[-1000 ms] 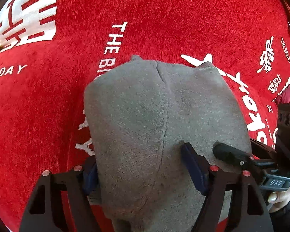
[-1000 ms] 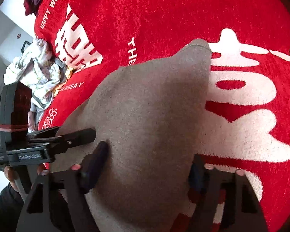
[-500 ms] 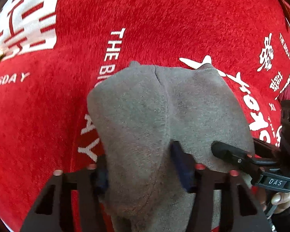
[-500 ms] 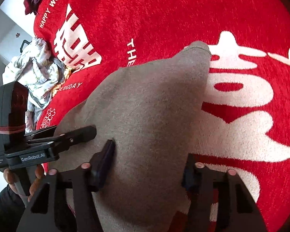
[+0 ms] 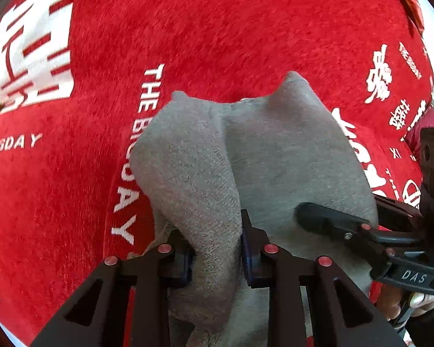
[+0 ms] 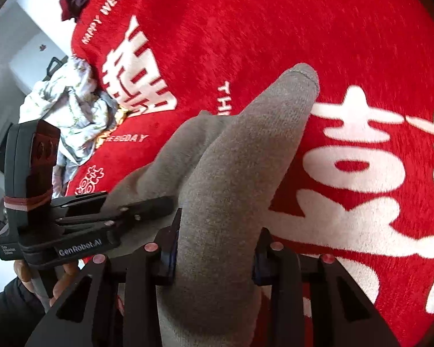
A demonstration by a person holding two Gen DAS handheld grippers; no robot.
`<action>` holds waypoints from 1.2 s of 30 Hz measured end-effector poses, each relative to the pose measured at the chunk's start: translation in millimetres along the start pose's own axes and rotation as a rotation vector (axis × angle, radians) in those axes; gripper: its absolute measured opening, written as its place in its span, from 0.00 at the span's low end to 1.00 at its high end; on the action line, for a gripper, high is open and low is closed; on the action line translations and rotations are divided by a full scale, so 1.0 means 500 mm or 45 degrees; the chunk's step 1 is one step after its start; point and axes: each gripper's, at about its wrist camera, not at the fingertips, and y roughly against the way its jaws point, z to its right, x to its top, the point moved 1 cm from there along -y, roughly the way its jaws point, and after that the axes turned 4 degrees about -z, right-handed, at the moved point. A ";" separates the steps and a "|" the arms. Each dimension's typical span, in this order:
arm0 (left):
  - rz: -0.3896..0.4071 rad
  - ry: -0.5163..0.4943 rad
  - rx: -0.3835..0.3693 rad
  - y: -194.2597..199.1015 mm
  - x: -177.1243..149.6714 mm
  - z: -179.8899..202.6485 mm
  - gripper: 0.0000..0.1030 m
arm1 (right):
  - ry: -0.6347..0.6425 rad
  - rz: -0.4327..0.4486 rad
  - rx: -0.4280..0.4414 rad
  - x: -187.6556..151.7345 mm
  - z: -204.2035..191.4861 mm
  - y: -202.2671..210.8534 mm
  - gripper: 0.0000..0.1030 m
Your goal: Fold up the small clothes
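The left gripper pinches a bunched fold of the grey garment; the right gripper clamps another fold beside it (2 grips close together). The garment's far end lies on the red blanket, with crumpled pale clothes beyond.

Red blanket w/ white lettering; white wall far left.

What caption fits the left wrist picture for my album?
Left gripper pinches a ridge of the grey garment on a red blanket.
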 end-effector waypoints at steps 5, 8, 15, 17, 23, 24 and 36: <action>0.023 -0.033 -0.015 0.037 0.008 0.038 0.26 | 0.012 0.030 0.018 0.004 -0.022 0.040 0.37; 0.018 -0.030 -0.048 0.048 0.008 0.055 0.26 | -0.011 0.046 0.022 -0.001 -0.019 0.072 0.36; -0.002 -0.085 -0.125 0.068 -0.014 0.144 0.26 | -0.051 0.099 0.005 -0.047 0.016 0.168 0.36; -0.016 -0.105 -0.152 0.067 -0.023 0.180 0.26 | -0.063 0.116 -0.006 -0.064 0.032 0.194 0.36; -0.083 -0.192 -0.178 0.026 -0.058 0.297 0.26 | -0.149 0.144 -0.042 -0.140 0.125 0.270 0.36; -0.088 -0.197 -0.181 0.019 -0.061 0.307 0.26 | -0.172 0.149 -0.043 -0.154 0.145 0.279 0.36; -0.189 0.021 -0.116 -0.034 -0.106 0.236 0.79 | -0.392 0.116 0.011 -0.267 0.332 0.250 0.37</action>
